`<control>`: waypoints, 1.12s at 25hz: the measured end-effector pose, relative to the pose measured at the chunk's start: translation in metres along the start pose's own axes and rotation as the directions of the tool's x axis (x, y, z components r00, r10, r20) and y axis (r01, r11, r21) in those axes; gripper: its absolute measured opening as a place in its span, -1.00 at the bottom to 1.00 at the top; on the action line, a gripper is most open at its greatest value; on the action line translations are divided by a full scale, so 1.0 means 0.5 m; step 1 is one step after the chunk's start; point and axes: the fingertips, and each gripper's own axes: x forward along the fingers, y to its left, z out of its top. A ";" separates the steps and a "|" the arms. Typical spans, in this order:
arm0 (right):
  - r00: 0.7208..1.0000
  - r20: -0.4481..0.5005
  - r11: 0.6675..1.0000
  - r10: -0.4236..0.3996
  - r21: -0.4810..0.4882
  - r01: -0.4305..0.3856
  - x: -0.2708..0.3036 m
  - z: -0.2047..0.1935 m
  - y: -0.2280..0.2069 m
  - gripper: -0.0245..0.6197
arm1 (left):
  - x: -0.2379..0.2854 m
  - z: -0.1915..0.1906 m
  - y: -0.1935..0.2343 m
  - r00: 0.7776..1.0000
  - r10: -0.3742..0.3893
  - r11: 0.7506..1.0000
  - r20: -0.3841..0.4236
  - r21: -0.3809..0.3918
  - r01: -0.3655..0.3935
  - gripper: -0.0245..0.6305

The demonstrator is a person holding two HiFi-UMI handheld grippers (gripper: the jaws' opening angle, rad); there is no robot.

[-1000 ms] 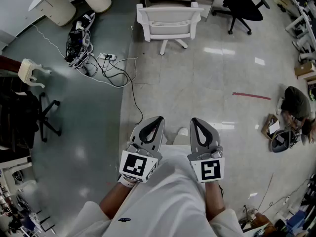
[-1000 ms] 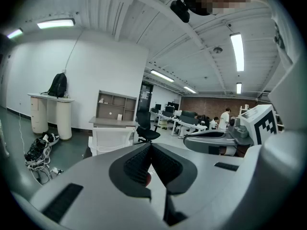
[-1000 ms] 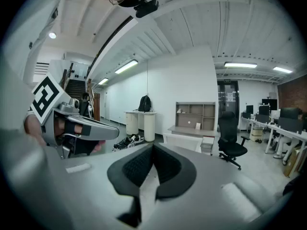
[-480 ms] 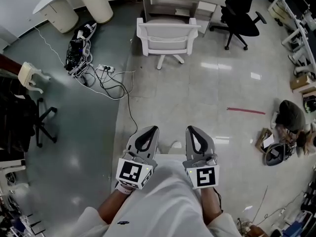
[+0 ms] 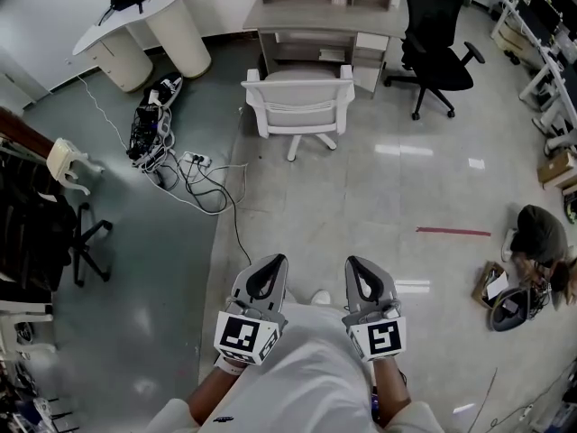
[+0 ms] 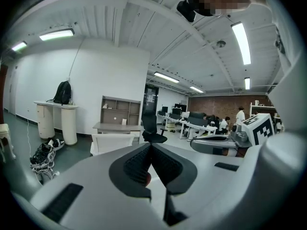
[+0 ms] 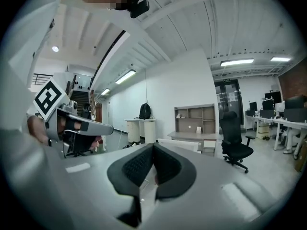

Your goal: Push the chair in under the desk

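A white office chair [image 5: 298,106] stands pulled out in front of a grey desk [image 5: 320,14] at the far end of the room, its back toward me. The chair [image 6: 111,143] and desk [image 6: 117,126] show small in the left gripper view; the right gripper view shows the chair [image 7: 178,145] and desk [image 7: 192,135] too. My left gripper [image 5: 267,274] and right gripper [image 5: 363,274] hang side by side near my body, well short of the chair. Both are shut with nothing between the jaws.
A black office chair [image 5: 434,34] stands right of the desk. A tangle of cables and a power strip [image 5: 192,161] lies on the floor left of the white chair. A round white table [image 5: 149,27] is at the back left. Bags [image 5: 539,236] lie at the right.
The view has tilted up and the desk has come into sight. The chair sits lower in the frame. Both grippers have dropped slightly in the frame, still shut.
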 end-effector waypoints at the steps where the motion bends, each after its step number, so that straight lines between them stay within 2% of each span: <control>1: 1.000 0.003 1.000 0.004 -0.003 -0.004 0.001 -0.003 -0.010 -0.89 | 0.008 -0.008 -0.005 1.000 0.009 1.000 -0.004 -0.006 -0.009 -0.90; 5: 0.999 0.034 1.000 0.023 -0.008 -0.023 0.014 0.009 -0.029 -0.89 | 0.036 -0.013 -0.016 0.999 0.029 1.000 -0.026 -0.009 -0.029 -0.90; 8: 1.000 0.004 0.999 0.025 0.032 -0.025 0.033 -0.006 -0.047 -0.89 | 0.058 0.011 -0.006 0.999 0.045 0.999 -0.016 0.002 -0.045 -0.91; 10: 1.000 -0.012 0.998 0.016 0.055 -0.016 0.048 -0.018 -0.067 -0.89 | 0.079 0.015 0.000 0.999 0.045 0.999 -0.015 -0.004 -0.045 -0.91; 18: 0.999 -0.035 0.999 -0.022 0.046 0.023 0.160 -0.011 -0.141 -0.89 | 0.202 0.027 0.071 1.000 0.017 0.999 -0.020 -0.038 -0.017 -0.91; 28: 1.000 -0.021 1.000 -0.014 0.024 0.015 0.434 0.090 -0.145 -0.89 | 0.335 0.134 0.280 1.000 -0.023 0.998 0.011 -0.057 0.024 -0.90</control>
